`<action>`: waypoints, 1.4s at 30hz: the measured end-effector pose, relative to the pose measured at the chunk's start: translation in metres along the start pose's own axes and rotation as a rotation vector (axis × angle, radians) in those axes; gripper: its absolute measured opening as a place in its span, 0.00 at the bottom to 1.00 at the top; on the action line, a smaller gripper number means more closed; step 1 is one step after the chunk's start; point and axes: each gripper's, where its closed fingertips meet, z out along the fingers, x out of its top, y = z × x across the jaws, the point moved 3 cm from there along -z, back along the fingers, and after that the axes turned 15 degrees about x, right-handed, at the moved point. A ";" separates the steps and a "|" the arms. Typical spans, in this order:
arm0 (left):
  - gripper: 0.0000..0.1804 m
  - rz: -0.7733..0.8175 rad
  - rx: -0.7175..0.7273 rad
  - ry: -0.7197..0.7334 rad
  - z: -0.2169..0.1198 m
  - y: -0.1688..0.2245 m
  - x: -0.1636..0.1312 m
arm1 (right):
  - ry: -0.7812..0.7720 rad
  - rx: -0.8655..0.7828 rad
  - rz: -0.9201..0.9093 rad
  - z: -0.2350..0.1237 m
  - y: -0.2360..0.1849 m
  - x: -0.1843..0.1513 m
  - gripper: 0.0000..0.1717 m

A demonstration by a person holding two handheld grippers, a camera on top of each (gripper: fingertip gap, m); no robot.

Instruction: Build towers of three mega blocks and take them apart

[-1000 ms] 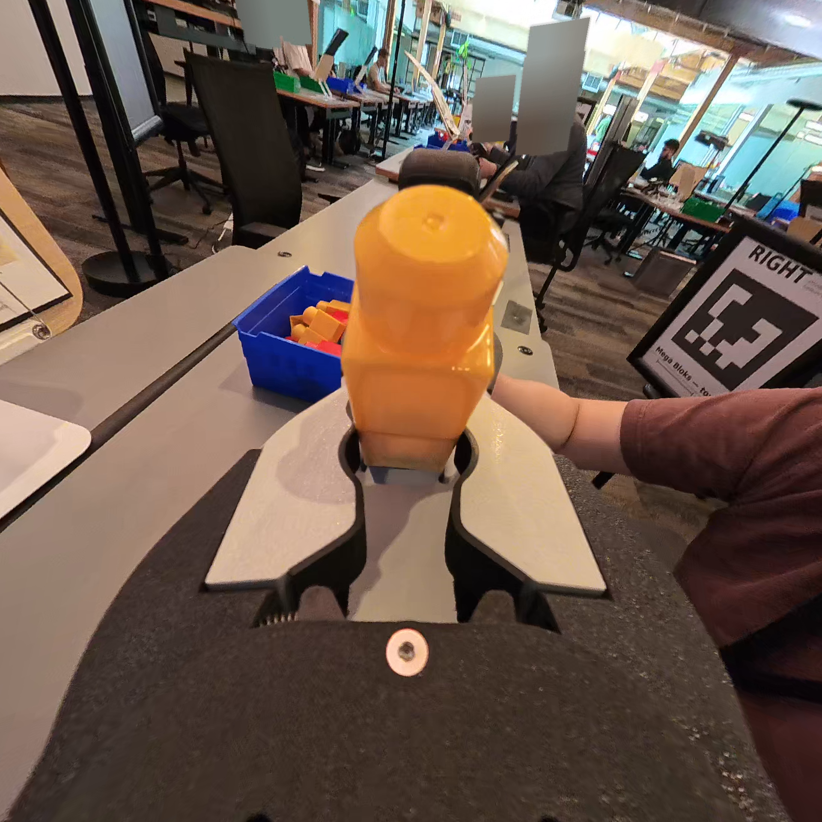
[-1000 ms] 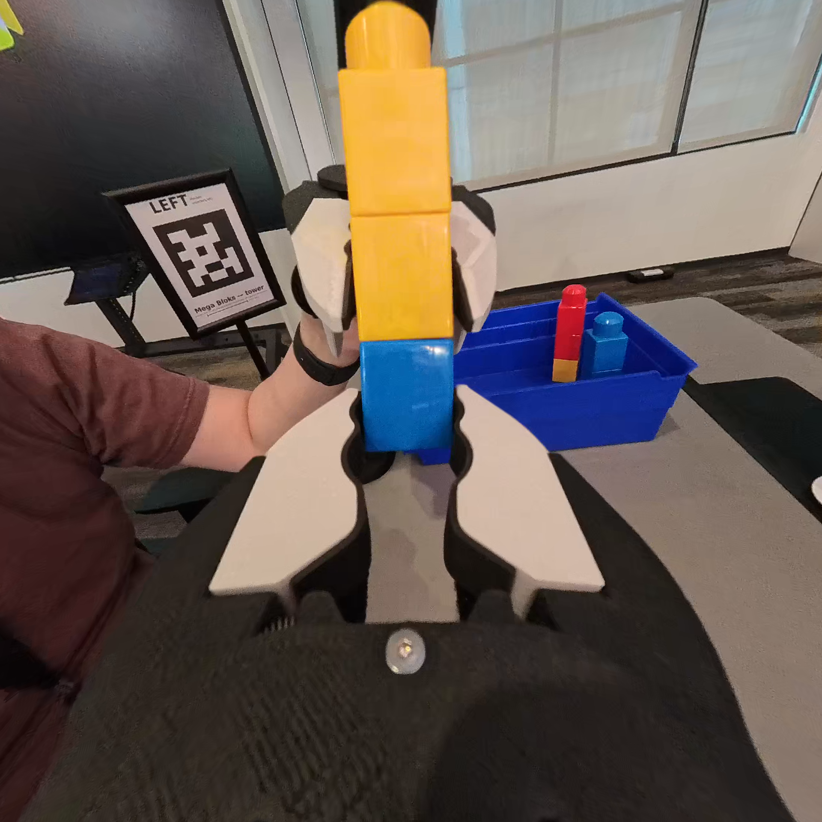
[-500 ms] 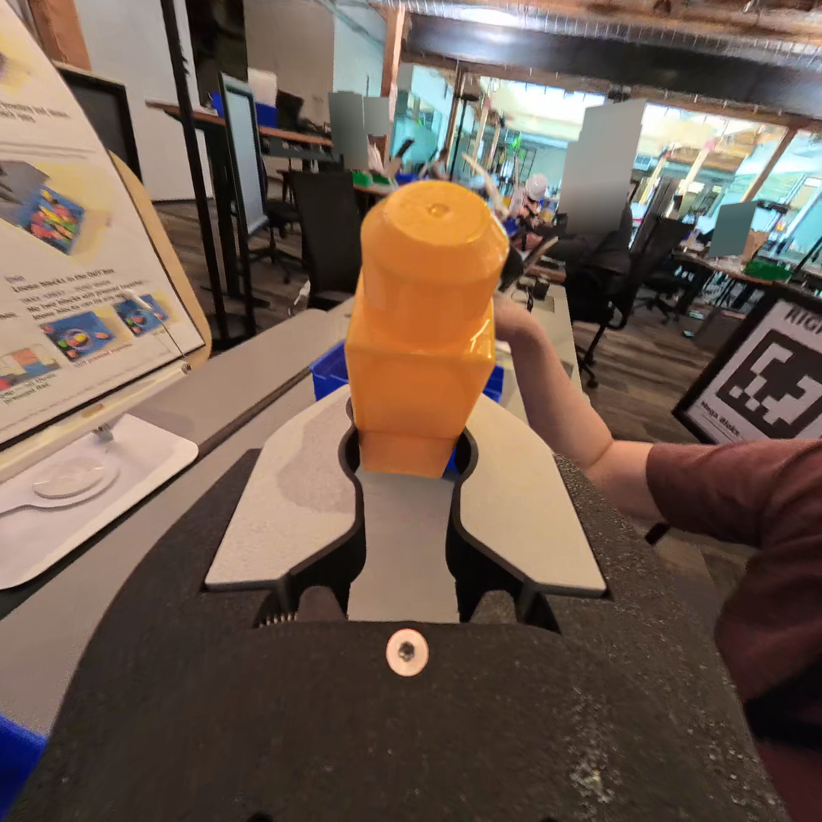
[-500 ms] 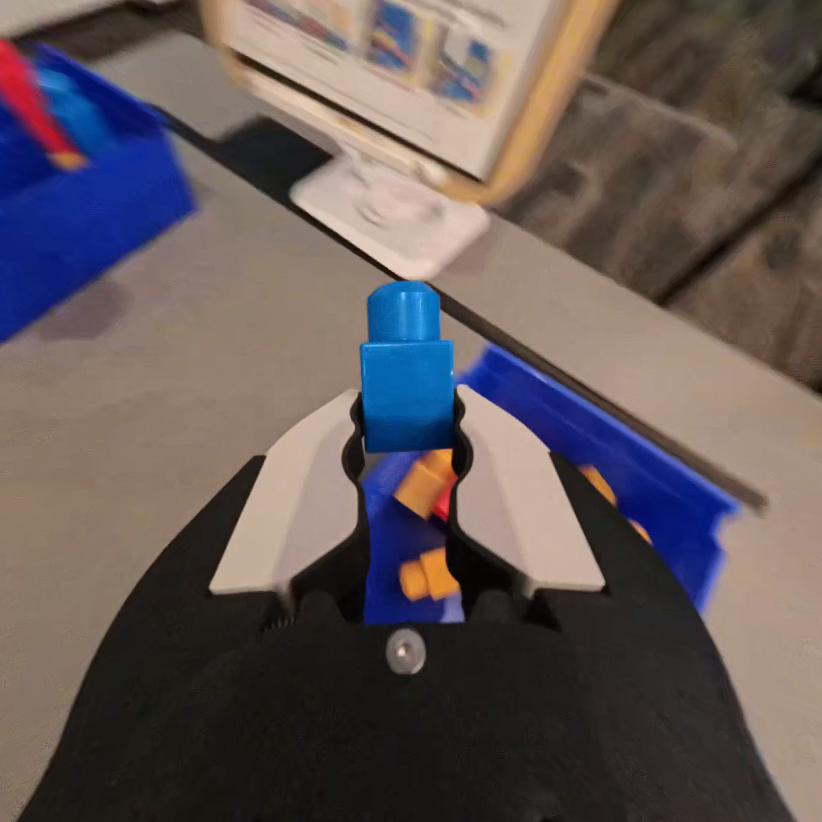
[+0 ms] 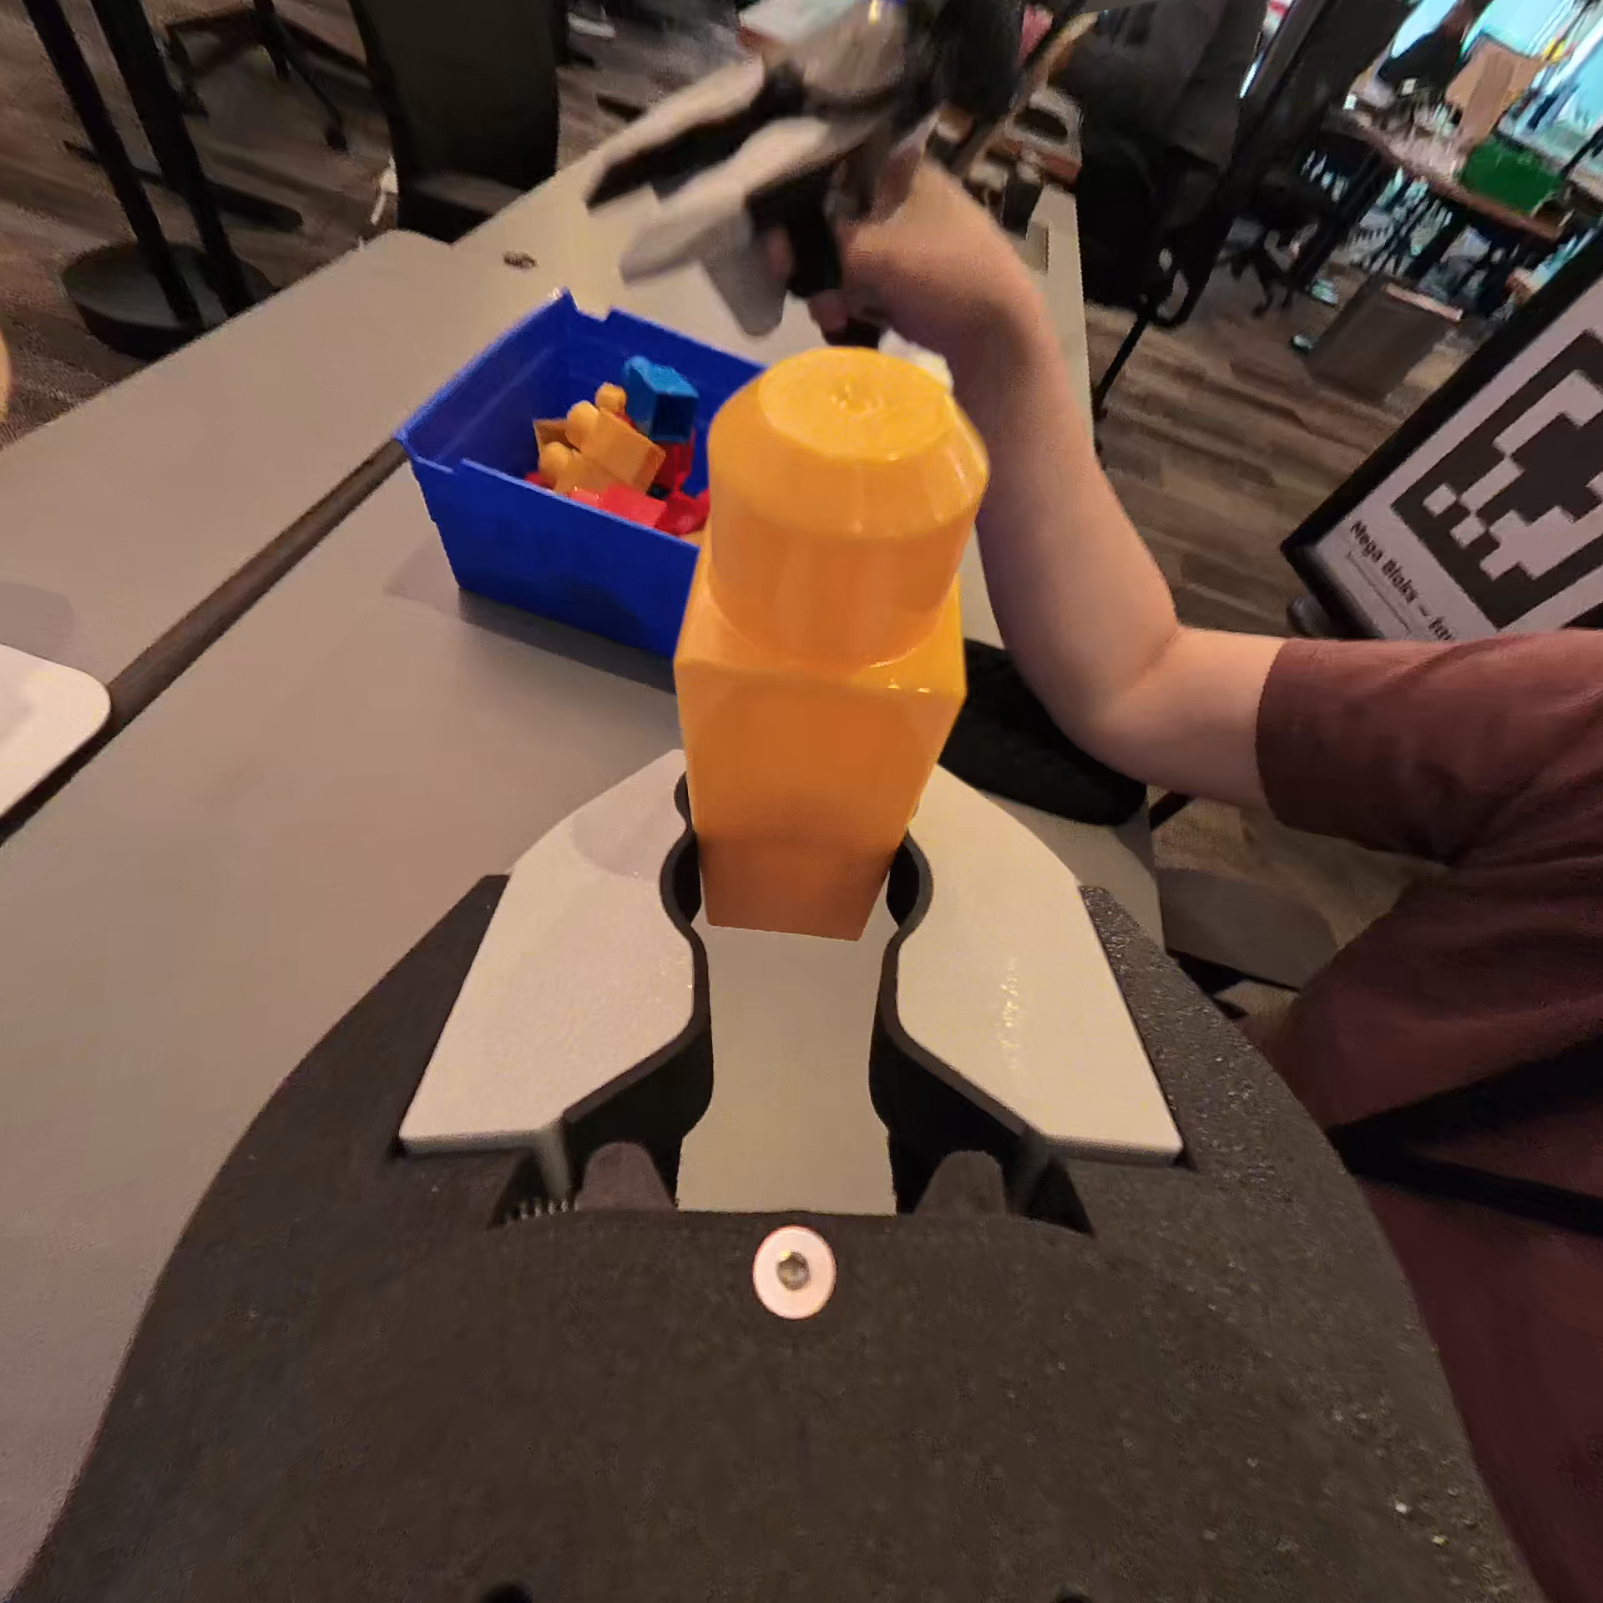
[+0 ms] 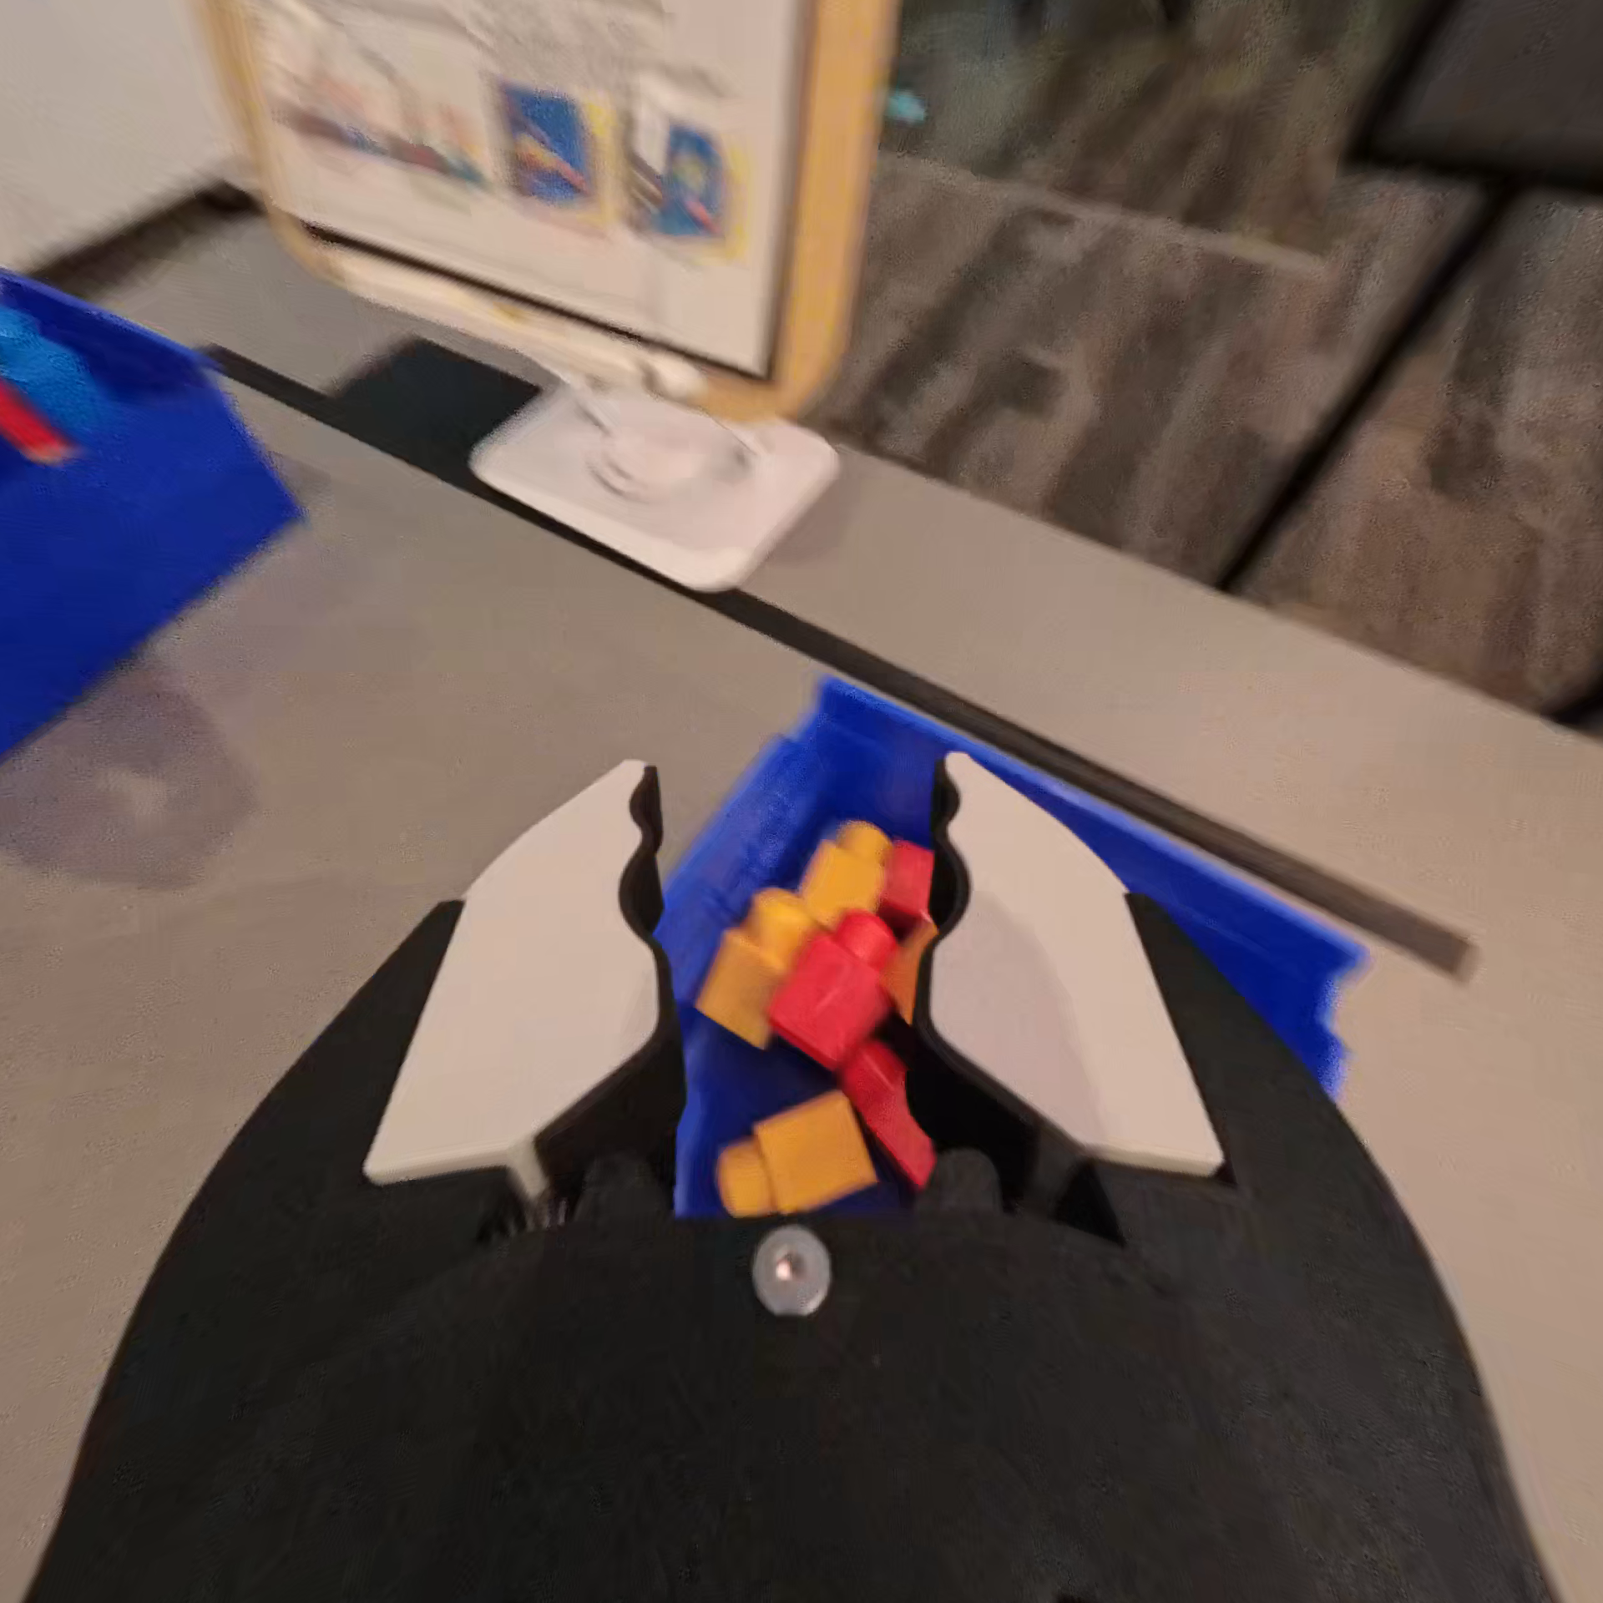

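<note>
My left gripper [image 5: 794,859] is shut on the lower block of a stack of two yellow-orange mega blocks [image 5: 824,659] and holds it upright above the grey table [image 5: 304,781]. My right gripper [image 6: 794,781] is open and empty, hovering over a blue bin [image 6: 1128,876] of loose yellow [image 6: 763,963] and red [image 6: 833,980] blocks. In the left wrist view the right gripper [image 5: 746,165] shows blurred above that bin [image 5: 520,529]. A blue block [image 5: 661,401] sits on top of the pile in the bin.
A second blue bin [image 6: 113,520] with a red and a blue block stands at the left. An instruction board [image 6: 555,173] on a white base [image 6: 668,494] stands behind. A framed marker sign [image 5: 1492,486] and the person's arm [image 5: 1067,555] are on the right.
My right gripper pulled the blue block off the bottom of the yellow stack, carried it over the loose-block bin and opened. The blue block left its grasp. My left gripper kept hold of the stack.
</note>
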 end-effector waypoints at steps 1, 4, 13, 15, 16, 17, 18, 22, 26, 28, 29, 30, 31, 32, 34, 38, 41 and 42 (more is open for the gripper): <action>0.22 0.018 0.005 -0.014 0.006 0.001 -0.002 | 0.098 0.182 -0.051 0.009 -0.038 0.021 0.35; 0.22 0.031 -0.024 -0.041 0.019 0.009 -0.007 | 0.307 0.727 -0.085 0.027 -0.148 0.059 0.35; 0.22 0.013 -0.063 -0.116 0.030 0.017 -0.017 | 0.076 0.924 -0.140 0.100 -0.230 0.026 0.29; 0.22 0.013 -0.051 -0.094 0.031 0.013 -0.016 | 0.080 0.940 -0.138 0.100 -0.230 0.027 0.21; 0.22 -0.008 -0.061 -0.067 0.031 0.013 -0.013 | 0.103 0.937 -0.129 0.098 -0.228 0.030 0.21; 0.22 -0.036 -0.076 -0.051 0.032 0.013 -0.011 | 0.129 0.933 -0.112 0.097 -0.226 0.033 0.21; 0.22 -0.056 -0.094 -0.043 0.034 0.014 -0.010 | 0.140 0.933 -0.097 0.096 -0.224 0.035 0.21; 0.21 -0.041 -0.087 -0.049 0.043 0.014 -0.012 | 0.145 0.930 -0.081 0.097 -0.220 0.036 0.21; 0.21 -0.108 -0.132 -0.064 0.045 0.015 -0.013 | 0.153 0.938 -0.026 0.100 -0.217 0.036 0.21; 0.21 -0.126 -0.148 -0.107 0.046 0.014 -0.019 | 0.196 0.929 0.005 0.100 -0.213 0.040 0.21; 0.21 -0.112 -0.156 -0.160 0.048 0.016 -0.027 | 0.239 0.911 0.024 0.097 -0.207 0.045 0.21; 0.21 -0.101 -0.160 -0.196 0.051 0.017 -0.032 | 0.272 0.886 0.033 0.092 -0.196 0.049 0.21; 0.21 -0.098 -0.153 -0.189 0.055 0.018 -0.032 | 0.289 0.859 0.038 0.086 -0.184 0.052 0.21; 0.21 -0.097 -0.156 -0.174 0.056 0.019 -0.031 | 0.296 0.816 0.036 0.080 -0.170 0.053 0.21; 0.21 -0.093 -0.149 -0.150 0.056 0.018 -0.027 | 0.284 0.638 -0.006 0.064 -0.133 0.055 0.21; 0.21 -0.087 -0.116 -0.083 0.040 0.011 -0.015 | -0.007 -0.069 -0.100 0.009 -0.021 0.022 0.21; 0.21 -0.078 -0.091 -0.046 0.028 0.007 -0.009 | -0.240 -0.166 0.102 -0.011 0.025 -0.031 0.21; 0.21 -0.076 -0.091 -0.045 0.026 0.006 -0.008 | -0.268 -0.106 0.170 -0.006 0.028 -0.043 0.21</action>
